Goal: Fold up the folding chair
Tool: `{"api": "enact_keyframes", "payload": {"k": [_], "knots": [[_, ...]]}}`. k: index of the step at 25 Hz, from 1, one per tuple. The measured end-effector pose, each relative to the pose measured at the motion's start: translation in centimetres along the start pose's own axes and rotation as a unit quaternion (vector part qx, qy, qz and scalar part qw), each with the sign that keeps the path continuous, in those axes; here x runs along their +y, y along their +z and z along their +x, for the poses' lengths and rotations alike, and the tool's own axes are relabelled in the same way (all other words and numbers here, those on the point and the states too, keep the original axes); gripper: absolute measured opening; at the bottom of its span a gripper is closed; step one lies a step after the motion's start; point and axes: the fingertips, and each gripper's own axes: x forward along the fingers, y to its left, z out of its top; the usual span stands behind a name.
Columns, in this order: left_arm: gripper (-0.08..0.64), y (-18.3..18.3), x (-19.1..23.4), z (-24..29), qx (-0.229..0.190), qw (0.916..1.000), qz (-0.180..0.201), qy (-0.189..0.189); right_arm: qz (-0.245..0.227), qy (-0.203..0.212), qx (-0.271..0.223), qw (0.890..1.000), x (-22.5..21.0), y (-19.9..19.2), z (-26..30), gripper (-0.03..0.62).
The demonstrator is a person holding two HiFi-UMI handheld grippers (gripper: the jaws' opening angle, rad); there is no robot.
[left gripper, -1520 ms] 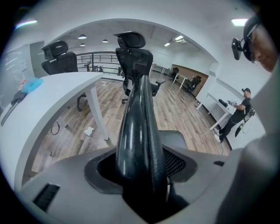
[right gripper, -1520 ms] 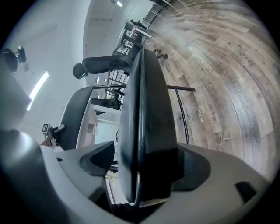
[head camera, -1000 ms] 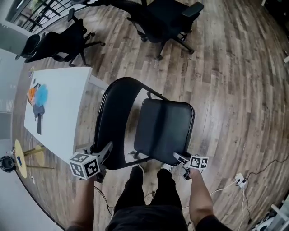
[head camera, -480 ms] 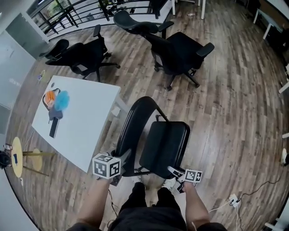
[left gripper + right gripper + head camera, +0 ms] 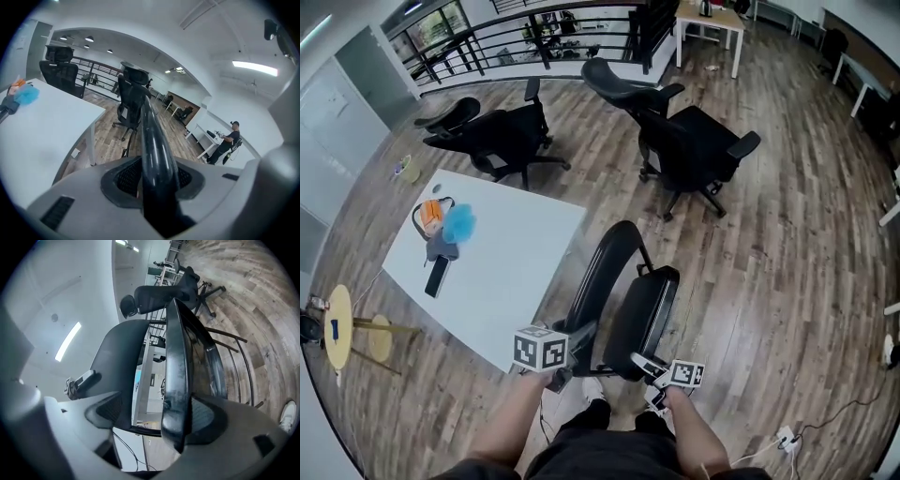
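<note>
The black folding chair stands in front of me in the head view, its seat swung up close to the backrest loop. My left gripper is at the chair's left side. In the left gripper view the black frame tube runs between the jaws of that left gripper with both pads against it; these jaws have just been opening a little. My right gripper is under the seat's front edge. The seat edge lies against one finger of the right gripper, with a clear gap to the other.
A white table with an orange and blue bundle stands just left of the chair. Black office chairs stand beyond. A small round stool is far left, a cable on the floor at right. A person stands far off.
The seat has swung up from nearly flat to close against the backrest. Both grippers have risen with the chair. The head view has tipped up and shows more of the room.
</note>
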Motion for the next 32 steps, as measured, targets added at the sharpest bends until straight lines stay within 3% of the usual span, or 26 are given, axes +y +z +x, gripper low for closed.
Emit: {"api": "enact_keyframes", "payload": {"k": [7, 12, 21, 32], "knots": [[0.158, 1.1, 1.7, -2.0, -0.008, 0.9997, -0.006, -0.02, -0.013, 0.03, 0.045, 0.998, 4.4, -1.8, 8.7, 0.413], [0.16, 1.7, 4.6, -3.6, -0.007, 0.9999, -0.008, -0.009, -0.022, 0.039, 0.067, 0.997, 6.1, -3.1, 14.5, 0.413], [0.147, 2.2, 11.0, -5.4, -0.004, 0.9996, -0.017, -0.02, -0.034, 0.025, 0.077, 0.996, 7.2, -4.5, 21.7, 0.413], [0.132, 3.5, 18.2, -7.8, -0.006, 0.9999, -0.014, -0.003, -0.034, 0.001, 0.095, 0.995, 7.2, -5.8, 27.4, 0.413]]}}
